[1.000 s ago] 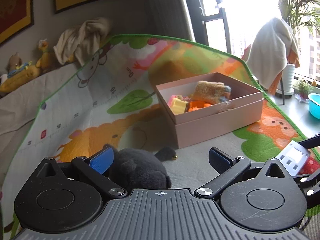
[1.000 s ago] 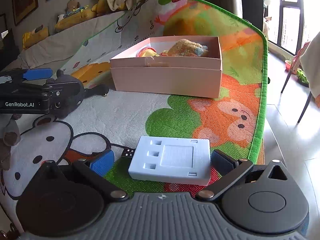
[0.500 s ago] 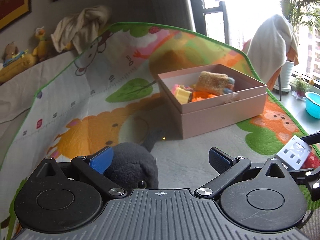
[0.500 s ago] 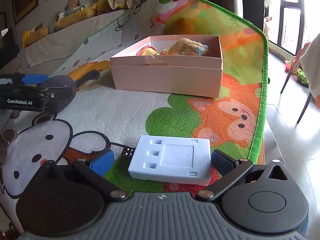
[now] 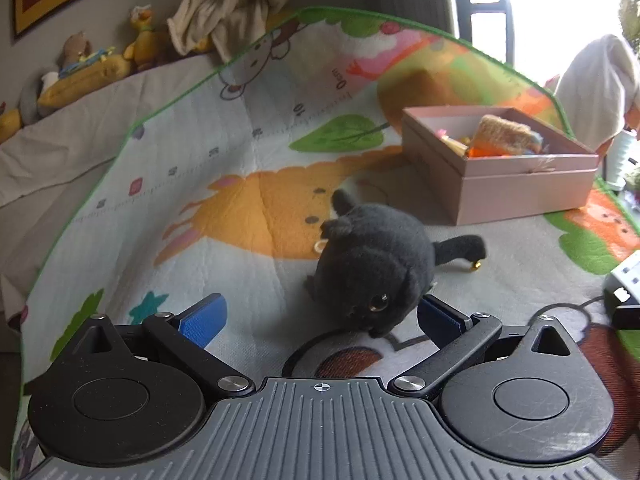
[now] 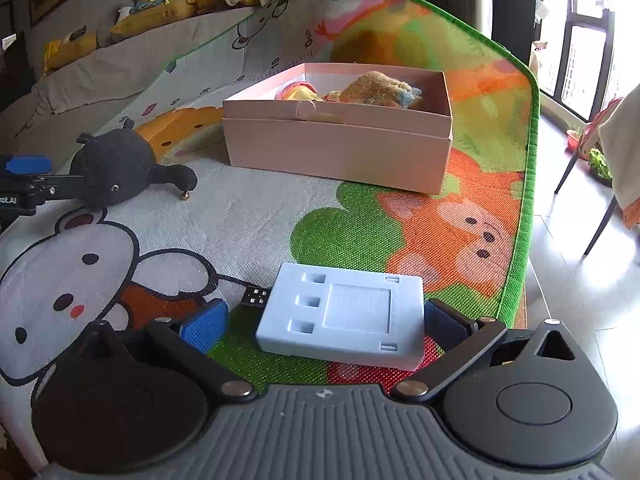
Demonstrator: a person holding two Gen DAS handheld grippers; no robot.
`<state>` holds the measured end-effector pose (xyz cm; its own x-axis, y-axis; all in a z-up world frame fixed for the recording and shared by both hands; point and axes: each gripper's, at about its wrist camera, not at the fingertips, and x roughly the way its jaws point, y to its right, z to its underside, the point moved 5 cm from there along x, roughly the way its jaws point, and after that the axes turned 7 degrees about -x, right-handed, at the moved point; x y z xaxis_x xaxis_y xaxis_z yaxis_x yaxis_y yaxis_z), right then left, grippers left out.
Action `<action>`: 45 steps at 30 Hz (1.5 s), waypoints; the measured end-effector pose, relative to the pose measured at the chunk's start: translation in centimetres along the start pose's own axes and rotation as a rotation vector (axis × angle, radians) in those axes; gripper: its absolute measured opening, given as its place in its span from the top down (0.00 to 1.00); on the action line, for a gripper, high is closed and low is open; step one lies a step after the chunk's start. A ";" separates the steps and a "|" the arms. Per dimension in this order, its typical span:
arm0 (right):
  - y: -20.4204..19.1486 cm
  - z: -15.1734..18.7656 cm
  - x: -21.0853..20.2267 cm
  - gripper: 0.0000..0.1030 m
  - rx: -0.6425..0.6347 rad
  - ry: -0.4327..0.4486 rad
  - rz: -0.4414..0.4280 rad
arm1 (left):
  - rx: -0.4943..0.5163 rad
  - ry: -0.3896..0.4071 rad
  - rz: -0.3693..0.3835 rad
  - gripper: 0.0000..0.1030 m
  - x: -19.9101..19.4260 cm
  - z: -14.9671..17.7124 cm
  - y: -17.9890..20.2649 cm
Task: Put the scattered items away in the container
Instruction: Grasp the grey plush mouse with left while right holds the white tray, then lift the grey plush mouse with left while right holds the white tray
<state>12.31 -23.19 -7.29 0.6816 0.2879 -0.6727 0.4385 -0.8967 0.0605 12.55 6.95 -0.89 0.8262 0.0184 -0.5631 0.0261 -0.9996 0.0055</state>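
Observation:
A black plush toy [image 5: 372, 264] lies on the play mat just ahead of my left gripper [image 5: 320, 316], its face against the right pad; the jaws stand wide and hold nothing. The same plush toy [image 6: 116, 166] shows in the right wrist view beside the left gripper [image 6: 24, 184]. A light blue plastic block [image 6: 344, 316] rests on the mat between the fingers of my right gripper [image 6: 324, 322], which is open, with a gap at the left pad. The pink box [image 5: 520, 184] [image 6: 340, 148] stands further back and holds a fuzzy tan toy [image 6: 380, 88] and other small items.
The cartoon play mat [image 6: 248, 224] ends in a green edge [image 6: 516, 280] on the right, with tiled floor and a chair leg [image 6: 600, 228] beyond. A sofa ledge [image 5: 80, 128] behind carries stuffed toys and a crumpled cloth [image 5: 228, 12].
The left gripper has pulled back and swung left; the black plush, earlier close against its left pad, now lies on the mat farther ahead by the right pad. The right gripper and blue block are unchanged.

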 end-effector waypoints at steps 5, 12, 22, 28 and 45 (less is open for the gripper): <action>0.0 0.0 0.0 0.00 -0.001 0.000 0.000 | 0.135 0.071 0.145 0.00 -1.0 -1.3 4.3; 0.0 0.0 0.0 0.00 0.002 0.002 -0.004 | 0.185 0.044 -0.005 0.00 3.9 -1.2 5.1; 0.0 0.0 0.0 0.00 0.001 0.002 -0.003 | -0.124 0.002 -0.074 0.25 4.2 -1.4 -2.3; 0.0 -0.1 0.1 0.00 -0.003 -0.001 0.000 | 0.069 0.064 -0.185 0.06 3.8 -1.2 -2.0; 0.0 -0.1 0.1 0.00 -0.002 -0.001 0.000 | 0.552 0.147 -0.278 0.04 5.5 0.3 2.9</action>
<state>12.42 -23.11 -7.29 0.6811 0.2882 -0.6731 0.4402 -0.8958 0.0619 16.98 4.17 -4.16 0.9000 0.2421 -0.3624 -0.0105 -0.8192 -0.5734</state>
